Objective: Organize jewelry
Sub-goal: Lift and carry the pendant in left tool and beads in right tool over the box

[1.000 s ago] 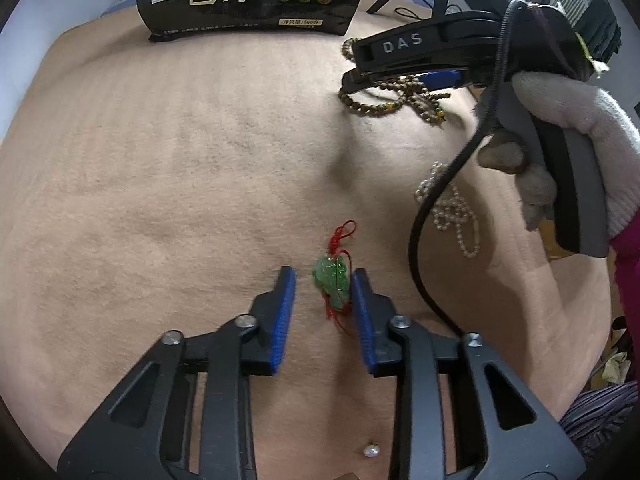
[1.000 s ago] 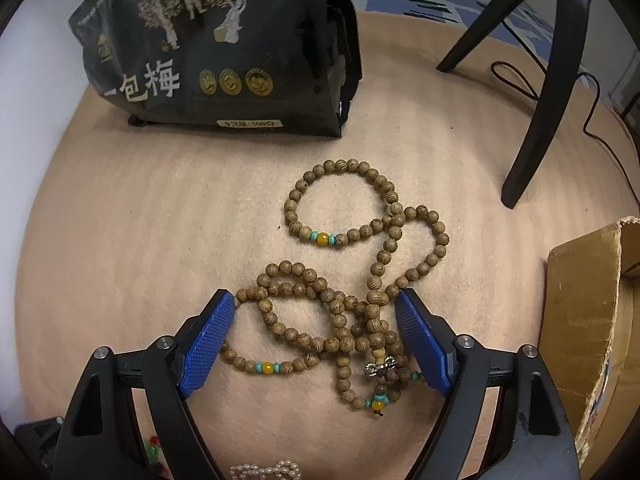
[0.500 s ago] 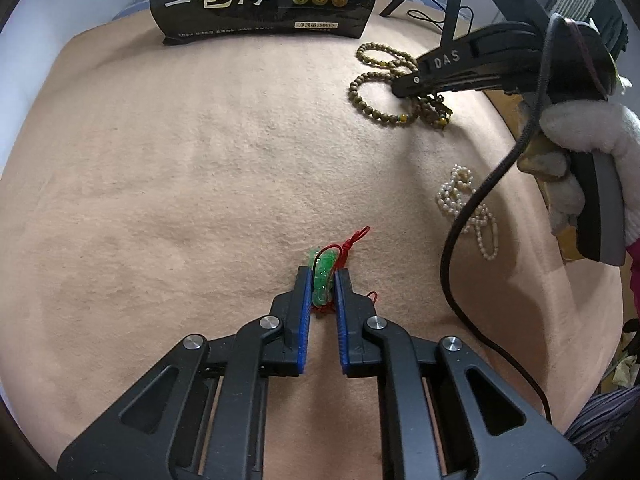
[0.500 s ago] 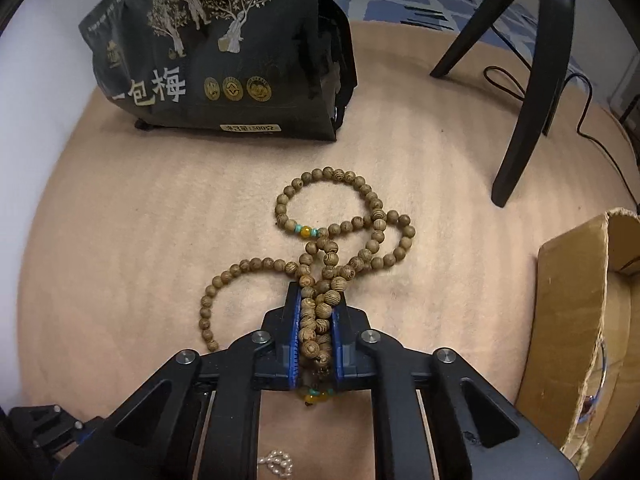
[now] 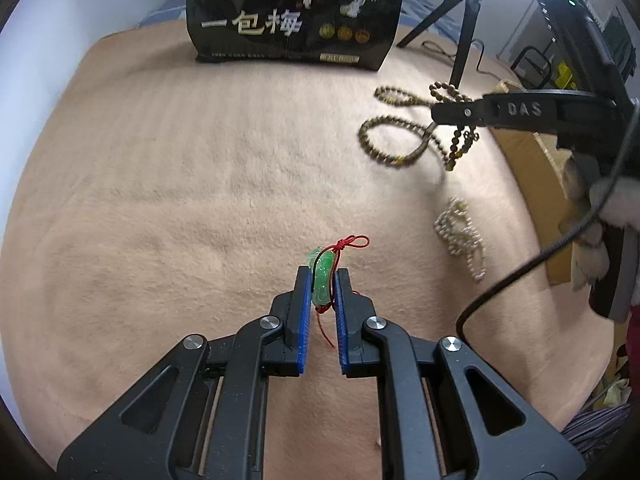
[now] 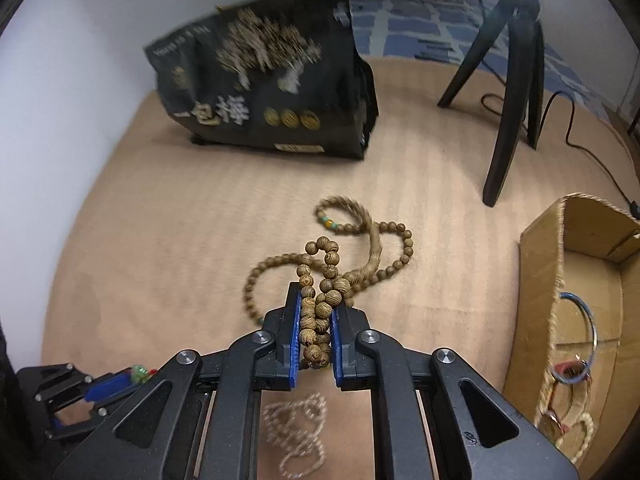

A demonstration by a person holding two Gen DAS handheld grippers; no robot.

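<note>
Both grippers loaded. Left gripper [image 5: 323, 280] has its blue pads pinched on the green jade pendant [image 5: 322, 280], held edge-on so the flat faces meet the pads; red cord [image 5: 347, 243] knot pokes out past the tips toward 1 o'clock, a loose tail hangs below between the jaws. Pendant looks clear of the tan blanket [image 5: 160, 220], probably lifted for carrying. Right gripper [image 6: 316, 312] is squeezed on a bunched section of the wooden bead strand [image 6: 316, 320], several beads stacked between the pads; grabbing the bunch takes most loops at once, but the rest of the strand trails on the blanket toward 12–1 o'clock, part blurred, so it is likely dragging. In the left view the right gripper sits at 2 o'clock with beads dangling under its tip, held by a gloved hand [image 5: 596, 240]. Pearl necklace [image 5: 460, 236] lies loose on the blanket at 3 o'clock of the left gripper, untouched; in the right view it is just under the jaws at 6 o'clock. Cardboard box [image 6: 540, 300] stands open at 3 o'clock in the right view with rings and bangles already inside, so it is presumably the drop target. Black snack bag [image 6: 272, 92] at 11 o'clock and tripod [image 6: 516, 80] at 1 o'clock are clutter. Risk: trailing beads snagging or slipping out on the lift.
</note>
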